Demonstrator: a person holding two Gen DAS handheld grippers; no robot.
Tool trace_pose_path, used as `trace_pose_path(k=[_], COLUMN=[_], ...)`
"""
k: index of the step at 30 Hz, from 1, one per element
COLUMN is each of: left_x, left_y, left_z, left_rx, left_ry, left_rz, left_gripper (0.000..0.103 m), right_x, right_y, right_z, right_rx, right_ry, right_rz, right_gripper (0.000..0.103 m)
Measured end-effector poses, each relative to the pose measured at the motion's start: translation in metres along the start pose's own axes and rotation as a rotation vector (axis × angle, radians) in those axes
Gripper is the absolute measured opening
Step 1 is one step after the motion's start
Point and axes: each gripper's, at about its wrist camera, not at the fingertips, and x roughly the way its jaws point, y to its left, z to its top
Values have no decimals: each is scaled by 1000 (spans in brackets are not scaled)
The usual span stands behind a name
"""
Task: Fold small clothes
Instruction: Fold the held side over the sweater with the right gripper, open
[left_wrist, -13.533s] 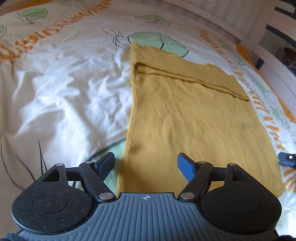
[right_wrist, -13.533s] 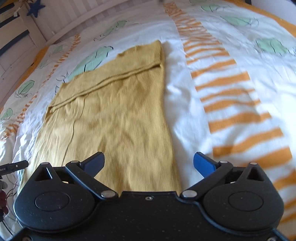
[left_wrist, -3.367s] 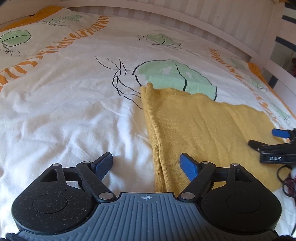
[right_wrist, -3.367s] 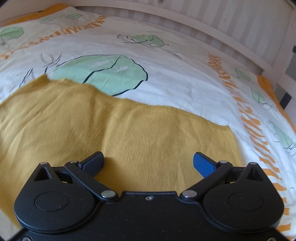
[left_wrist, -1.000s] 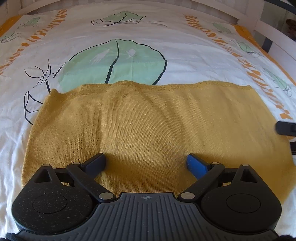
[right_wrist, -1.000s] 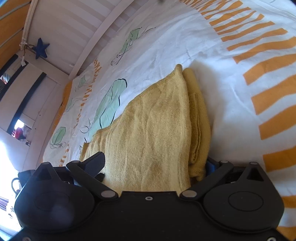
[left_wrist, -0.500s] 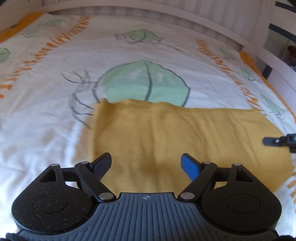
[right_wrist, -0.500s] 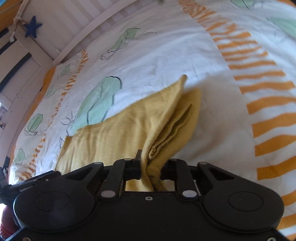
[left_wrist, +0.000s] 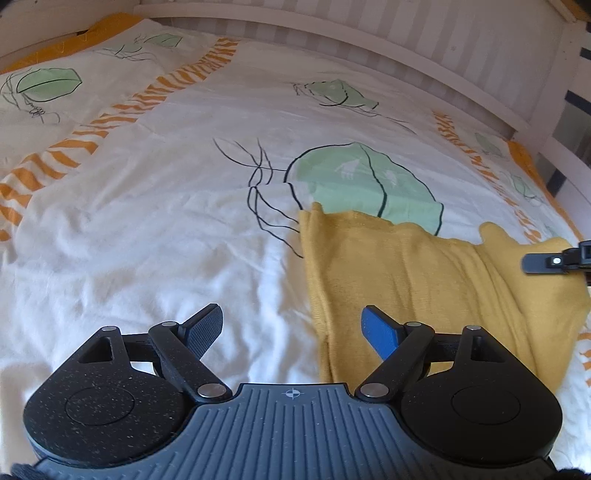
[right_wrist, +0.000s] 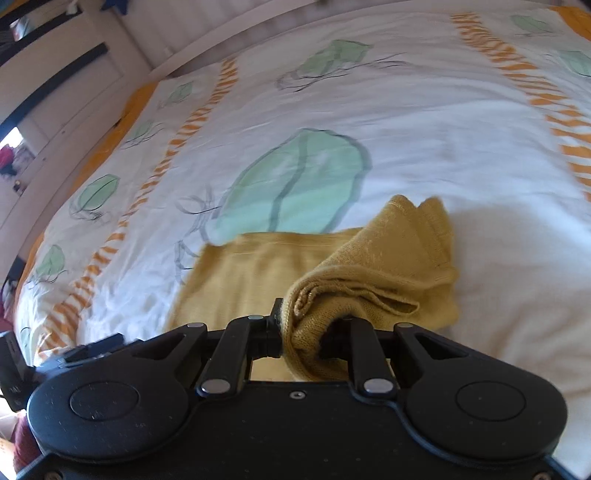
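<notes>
A mustard-yellow knit garment (left_wrist: 424, 280) lies on a bed (left_wrist: 166, 206) covered in a leaf-print sheet. The right tool (right_wrist: 306, 332) is clamped on a bunched, lifted end of the garment. The left tool (left_wrist: 291, 328) hovers spread wide, empty, over the garment's opposite edge.

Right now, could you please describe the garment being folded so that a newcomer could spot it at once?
On the white bedspread printed with green leaves and orange stripes, look just below the largest green leaf. The mustard-yellow knit garment lies there, one end bunched in the right gripper. It is the only plain, solid-coloured cloth on the bed.
</notes>
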Motion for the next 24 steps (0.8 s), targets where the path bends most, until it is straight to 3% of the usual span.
trace_pose_path(k=[8, 19, 22, 24], left_x=[-5, -9, -9, -10], left_y=[16, 35, 37, 40], left_z=[1, 6, 6, 7], left_rx=[-39, -96, -103, -109], left_ry=[-11, -29, -33, -36], left_rz=[-4, 5, 9, 14], left_gripper=[82, 82, 82, 82], right_x=[43, 76, 82, 82], right_y=[63, 103, 105, 104], right_z=[-10, -28, -29, -30], right_rx=[-112, -192, -164, -133], right_ry=[56, 111, 110, 98], right_rz=[5, -35, -14, 55], right_gripper=[24, 27, 38, 57])
